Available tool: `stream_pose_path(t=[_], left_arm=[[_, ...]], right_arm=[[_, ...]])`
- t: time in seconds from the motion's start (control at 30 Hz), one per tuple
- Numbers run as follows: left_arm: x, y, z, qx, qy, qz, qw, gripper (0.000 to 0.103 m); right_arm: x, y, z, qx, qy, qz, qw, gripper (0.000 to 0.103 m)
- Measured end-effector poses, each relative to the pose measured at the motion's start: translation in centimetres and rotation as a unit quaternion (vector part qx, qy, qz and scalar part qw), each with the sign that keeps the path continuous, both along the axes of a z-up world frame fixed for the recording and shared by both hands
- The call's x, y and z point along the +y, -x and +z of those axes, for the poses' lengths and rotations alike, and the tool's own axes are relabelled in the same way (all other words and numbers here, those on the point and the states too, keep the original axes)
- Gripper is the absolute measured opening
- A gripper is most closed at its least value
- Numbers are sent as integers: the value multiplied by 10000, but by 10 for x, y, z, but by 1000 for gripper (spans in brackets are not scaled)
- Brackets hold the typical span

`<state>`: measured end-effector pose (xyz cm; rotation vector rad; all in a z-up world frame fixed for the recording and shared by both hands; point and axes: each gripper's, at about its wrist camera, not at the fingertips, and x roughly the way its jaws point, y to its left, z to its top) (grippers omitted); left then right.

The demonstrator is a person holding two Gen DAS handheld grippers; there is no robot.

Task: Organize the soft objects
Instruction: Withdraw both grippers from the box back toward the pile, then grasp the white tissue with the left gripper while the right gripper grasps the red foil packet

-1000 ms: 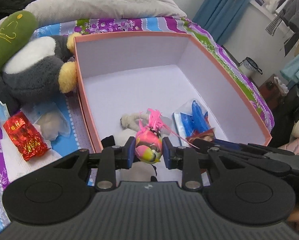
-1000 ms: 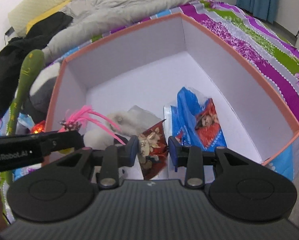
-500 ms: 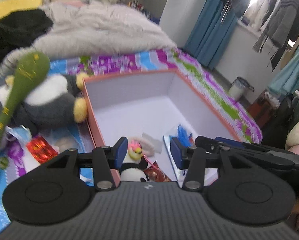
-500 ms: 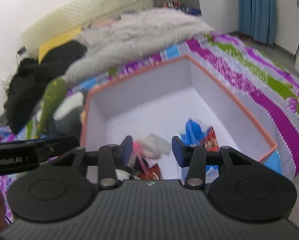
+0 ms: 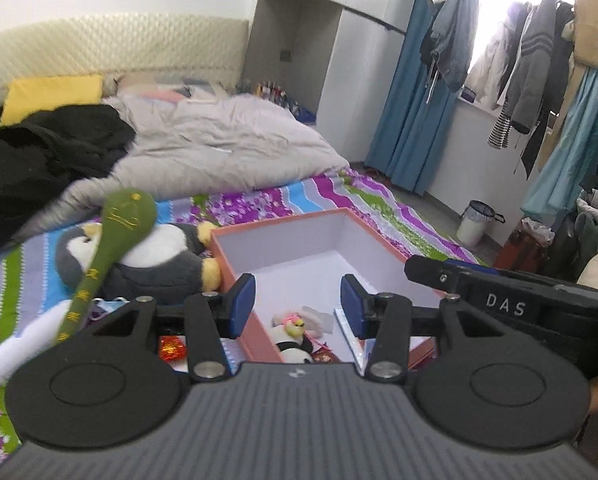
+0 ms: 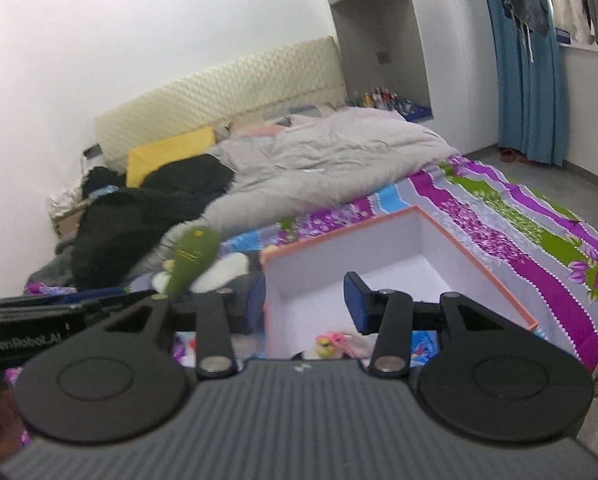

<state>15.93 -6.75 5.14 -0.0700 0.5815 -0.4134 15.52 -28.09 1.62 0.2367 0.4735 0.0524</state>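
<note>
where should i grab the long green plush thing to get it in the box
Grip the green plush on its narrow stem just below the round head, coming from above with the left gripper. It leans diagonally across the penguin plush, and the slim stem would probably fit between open fingers.

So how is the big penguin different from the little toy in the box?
The penguin is much bigger than the little toy. The penguin lies on the bedspread outside the box, next to its wall, while the little toy sits inside it. The penguin is grey and white with yellow bits; the little toy looks black and white with pink on top. A green plush leans across the penguin; nothing covers the little toy. Both are soft toys.
</note>
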Motion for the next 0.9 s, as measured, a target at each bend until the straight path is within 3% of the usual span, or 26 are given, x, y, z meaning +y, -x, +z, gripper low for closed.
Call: stream_pose_path(t=[0.37,0.9], left_arm=[[65,72,-7,-82,105,560,9983,53],[121,120,-78,501,65,1253,9908,53]], right_arm=[[46,48,-1,-81,21,502,9987,47],[106,81,-53,431,92,1310,9904,46]])
